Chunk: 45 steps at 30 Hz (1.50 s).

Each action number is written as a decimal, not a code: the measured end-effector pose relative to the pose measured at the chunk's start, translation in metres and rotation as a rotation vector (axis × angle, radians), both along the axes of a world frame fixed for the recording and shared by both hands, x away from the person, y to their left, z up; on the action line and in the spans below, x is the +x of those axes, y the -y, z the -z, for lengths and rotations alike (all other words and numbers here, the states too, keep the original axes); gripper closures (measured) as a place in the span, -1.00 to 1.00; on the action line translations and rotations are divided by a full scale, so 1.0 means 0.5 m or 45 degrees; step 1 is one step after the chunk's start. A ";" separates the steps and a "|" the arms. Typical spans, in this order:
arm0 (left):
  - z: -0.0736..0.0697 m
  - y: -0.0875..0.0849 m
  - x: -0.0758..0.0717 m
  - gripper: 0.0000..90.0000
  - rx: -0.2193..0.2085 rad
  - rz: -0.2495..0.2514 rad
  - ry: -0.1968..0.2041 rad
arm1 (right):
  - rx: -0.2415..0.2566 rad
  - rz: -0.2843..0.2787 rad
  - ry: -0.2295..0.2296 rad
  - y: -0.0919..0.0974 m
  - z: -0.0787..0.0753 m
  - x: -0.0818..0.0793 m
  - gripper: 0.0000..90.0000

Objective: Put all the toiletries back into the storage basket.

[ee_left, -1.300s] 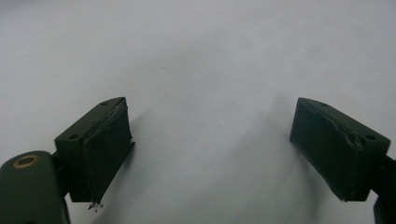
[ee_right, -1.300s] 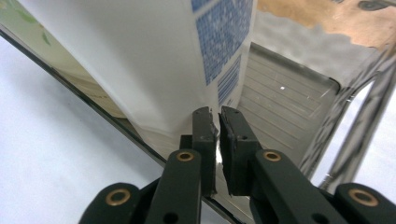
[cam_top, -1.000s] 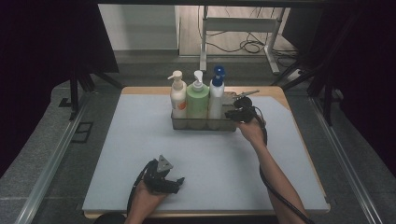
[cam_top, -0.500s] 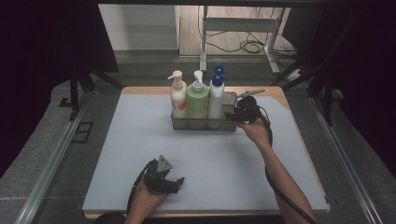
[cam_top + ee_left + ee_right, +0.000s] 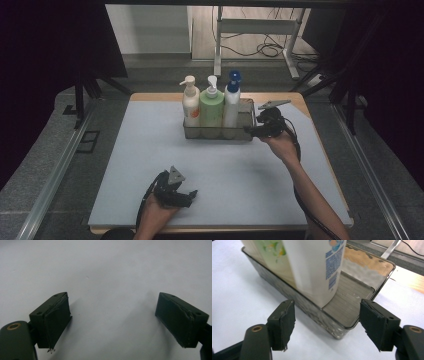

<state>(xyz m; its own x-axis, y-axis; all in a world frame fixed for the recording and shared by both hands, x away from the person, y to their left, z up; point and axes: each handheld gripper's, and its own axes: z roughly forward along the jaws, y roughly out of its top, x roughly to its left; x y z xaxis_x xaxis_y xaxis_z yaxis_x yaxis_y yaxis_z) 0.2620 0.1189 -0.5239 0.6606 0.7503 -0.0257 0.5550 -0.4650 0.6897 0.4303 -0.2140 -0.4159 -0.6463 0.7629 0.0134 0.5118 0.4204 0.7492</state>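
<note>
The left hand-held gripper (image 5: 187,196) was rested on the bench (image 5: 150,165) near the person's edge, its jaws spread wide and empty, with bare bench surface ahead of them in the left gripper view; it was judged idle. Well ahead of it and to its right stood the tray (image 5: 215,133), carrying three bottles in a row: a cream pump bottle (image 5: 190,106), a green pump bottle (image 5: 211,109) and a white bottle (image 5: 230,107) with a blue top.

The right hand-held gripper (image 5: 248,131) was held at the tray's right end, jaws wide apart and gripping nothing. In the right gripper view the tray's near corner (image 5: 342,331) lay between and just ahead of the jaws, and the white bottle (image 5: 317,267) stood just beyond it, beside an empty stretch of tray floor. The step in hand was judged to be the approach to a grasp on the tray's end. The next move would call for the jaws to be set over the rim and closed on the wall without the white bottle being nudged.

The bottle tops were cut off in the right gripper view, and the labels were too blurred to be read. Whether the jaws touched the tray could not be told.
</note>
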 end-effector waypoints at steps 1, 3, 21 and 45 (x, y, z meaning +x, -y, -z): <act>0.000 0.000 0.000 -0.73 0.000 0.000 0.000 | -0.003 -0.007 0.002 0.001 -0.001 -0.005 -0.39; 0.000 0.000 0.000 -0.73 0.002 0.000 -0.001 | -0.006 -0.018 0.010 0.004 -0.003 -0.014 -0.44; 0.000 0.000 0.000 -0.73 0.002 0.000 0.000 | -0.061 -0.084 0.042 0.034 0.005 -0.094 -0.85; 0.000 0.000 -0.001 -0.72 0.007 0.003 0.006 | -0.100 -0.102 0.026 0.102 0.080 -0.204 -1.00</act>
